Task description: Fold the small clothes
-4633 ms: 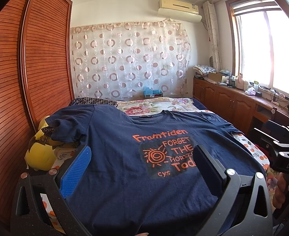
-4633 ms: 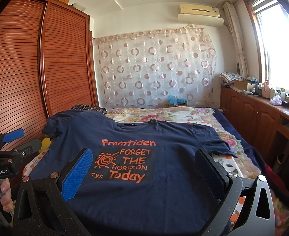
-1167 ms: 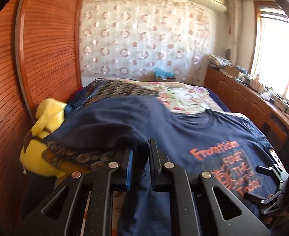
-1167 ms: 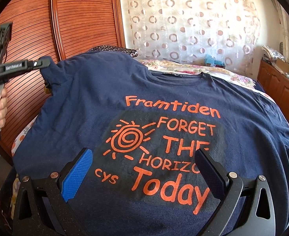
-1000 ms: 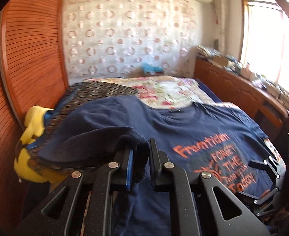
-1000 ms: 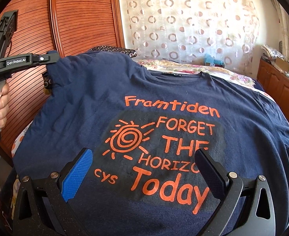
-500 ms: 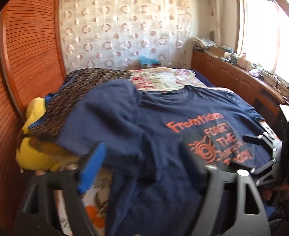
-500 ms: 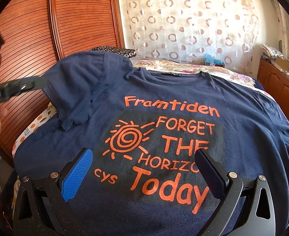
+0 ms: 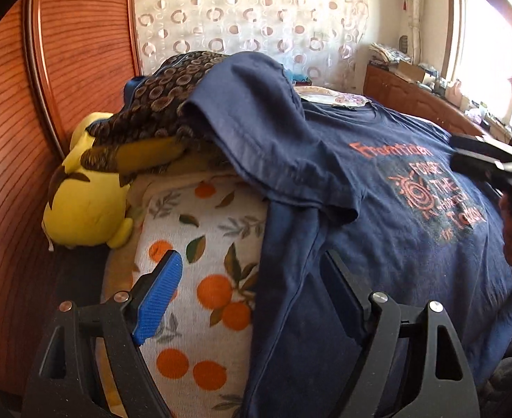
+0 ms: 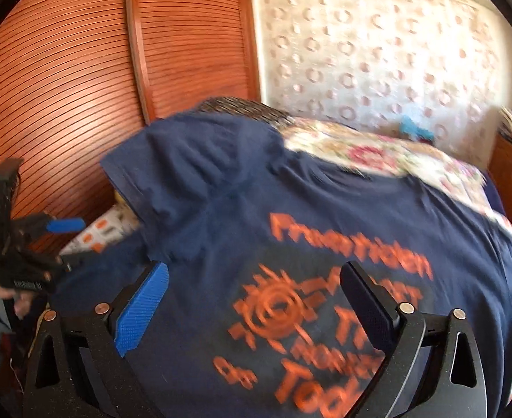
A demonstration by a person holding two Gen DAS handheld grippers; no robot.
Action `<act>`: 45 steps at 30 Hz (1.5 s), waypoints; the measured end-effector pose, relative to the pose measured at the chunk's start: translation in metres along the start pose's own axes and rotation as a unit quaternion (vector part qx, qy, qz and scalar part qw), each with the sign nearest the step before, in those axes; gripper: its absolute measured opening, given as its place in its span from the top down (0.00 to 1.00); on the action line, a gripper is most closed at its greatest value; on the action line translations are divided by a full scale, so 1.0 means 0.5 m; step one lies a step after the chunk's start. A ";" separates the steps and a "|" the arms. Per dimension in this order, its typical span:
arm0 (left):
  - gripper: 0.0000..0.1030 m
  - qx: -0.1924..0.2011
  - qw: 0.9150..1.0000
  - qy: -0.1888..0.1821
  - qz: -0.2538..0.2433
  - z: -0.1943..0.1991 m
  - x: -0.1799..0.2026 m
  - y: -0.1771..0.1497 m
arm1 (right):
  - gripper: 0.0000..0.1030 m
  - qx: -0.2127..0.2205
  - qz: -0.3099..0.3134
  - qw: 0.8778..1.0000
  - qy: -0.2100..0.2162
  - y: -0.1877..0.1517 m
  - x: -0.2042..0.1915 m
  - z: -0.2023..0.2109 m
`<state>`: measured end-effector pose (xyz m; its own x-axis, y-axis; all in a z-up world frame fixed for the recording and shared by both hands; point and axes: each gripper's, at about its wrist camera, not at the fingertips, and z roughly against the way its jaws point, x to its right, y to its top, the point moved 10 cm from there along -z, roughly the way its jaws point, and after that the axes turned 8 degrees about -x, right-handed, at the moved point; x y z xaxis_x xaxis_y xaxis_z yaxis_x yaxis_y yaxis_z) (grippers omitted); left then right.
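Lying face up on the bed, the navy T-shirt (image 9: 388, 216) has its near sleeve (image 9: 256, 129) folded inward over the chest beside the orange print. The left gripper (image 9: 252, 289) points down at the shirt's side edge, jaws apart, clamping nothing. The right gripper (image 10: 256, 299) hovers over the print, jaws apart and empty. Orange-patterned bedsheet (image 9: 200, 254), yellow plush toy (image 9: 85, 205), slatted wooden wardrobe (image 10: 81, 69).

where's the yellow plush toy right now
In the left wrist view, the yellow plush toy lies at the left, wedged between the wooden wardrobe and the orange-print bedding, partly under a patterned cloth.
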<state>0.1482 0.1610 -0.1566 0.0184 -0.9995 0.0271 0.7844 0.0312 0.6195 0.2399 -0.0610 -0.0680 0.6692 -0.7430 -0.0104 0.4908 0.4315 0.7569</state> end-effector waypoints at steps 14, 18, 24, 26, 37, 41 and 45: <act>0.21 0.013 0.999 0.011 0.040 0.036 -0.083 -0.044 | 0.22 -0.010 0.096 0.991 0.095 0.168 -0.266 -0.181; 0.21 0.017 0.999 0.012 0.046 0.046 -0.097 -0.051 | 0.25 -0.018 0.122 0.991 0.047 0.180 -0.292 -0.238; 0.21 0.017 0.999 0.008 0.049 0.045 -0.097 -0.056 | 0.62 -0.030 0.133 0.991 0.006 0.197 -0.311 -0.285; 0.21 0.017 0.999 0.005 0.048 0.042 -0.093 -0.054 | 0.81 -0.030 0.132 0.991 0.017 0.206 -0.329 -0.277; 0.21 0.015 0.999 -0.010 0.030 0.024 -0.040 -0.037 | 0.94 0.024 0.097 0.994 0.039 0.247 -0.234 -0.151; 0.21 0.016 1.000 -0.016 0.022 0.019 -0.022 -0.024 | 0.94 0.032 0.084 0.996 0.023 0.241 -0.167 -0.108; 0.21 0.010 1.000 -0.019 0.014 0.003 -0.005 -0.009 | 0.94 0.022 0.042 0.999 -0.005 0.228 -0.067 -0.087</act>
<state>0.1435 0.1636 -0.1583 0.0159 -0.9970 0.0752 0.7713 0.0601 0.6336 0.2977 0.0355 -0.0097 0.7017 -0.7099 0.0603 0.4077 0.4695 0.7831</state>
